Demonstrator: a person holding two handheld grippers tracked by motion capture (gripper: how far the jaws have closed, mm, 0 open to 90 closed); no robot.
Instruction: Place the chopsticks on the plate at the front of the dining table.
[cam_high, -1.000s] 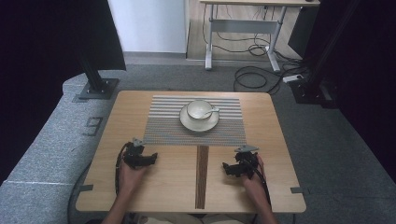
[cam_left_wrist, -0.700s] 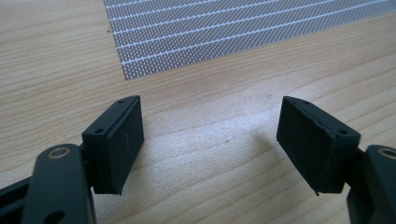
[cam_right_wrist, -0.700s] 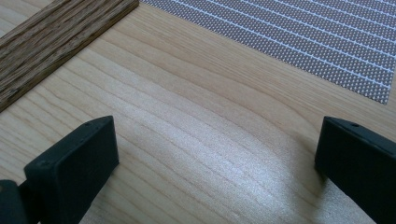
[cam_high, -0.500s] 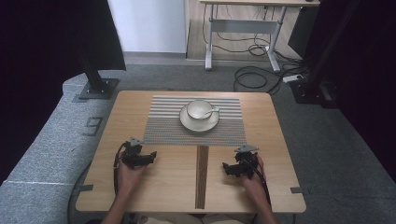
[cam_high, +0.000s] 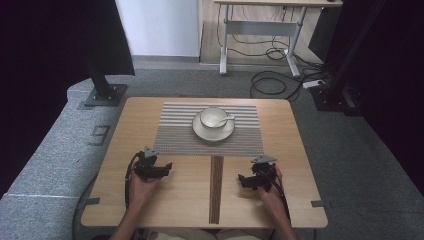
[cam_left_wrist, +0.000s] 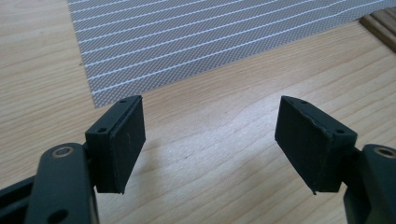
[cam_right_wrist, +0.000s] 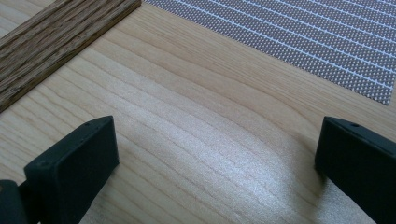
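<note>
Two grippers rest low over the table (cam_high: 300, 150), both empty, jaws spread wide. Left gripper (cam_high: 161, 168) sits at the near left of the table in the high view, held in the person's left hand (cam_high: 142, 182); in the left gripper view its two black pads (cam_left_wrist: 123, 140) stand far apart with bare wood between them, and the near corner of the mat (cam_left_wrist: 196, 42) lies just beyond the tips, not touching them. Right gripper (cam_high: 246, 181) sits at the near right, in the right hand (cam_high: 267, 192); in the right gripper view the pads (cam_right_wrist: 79, 158) are likewise far apart over bare wood. Dark wood strip (cam_right_wrist: 51, 42) lies ahead of its left pad in that view, and the mat edge runs ahead of its right pad. In the high view the strip (cam_high: 216, 187) runs between the two grippers, near each, touching neither. Cup (cam_high: 214, 118) sits on a saucer (cam_high: 213, 132) at the middle of the mat (cam_high: 175, 135), well beyond both sets of tips, roughly midway between them. Spoon (cam_high: 227, 119) rests by the cup, on its right side.
</note>
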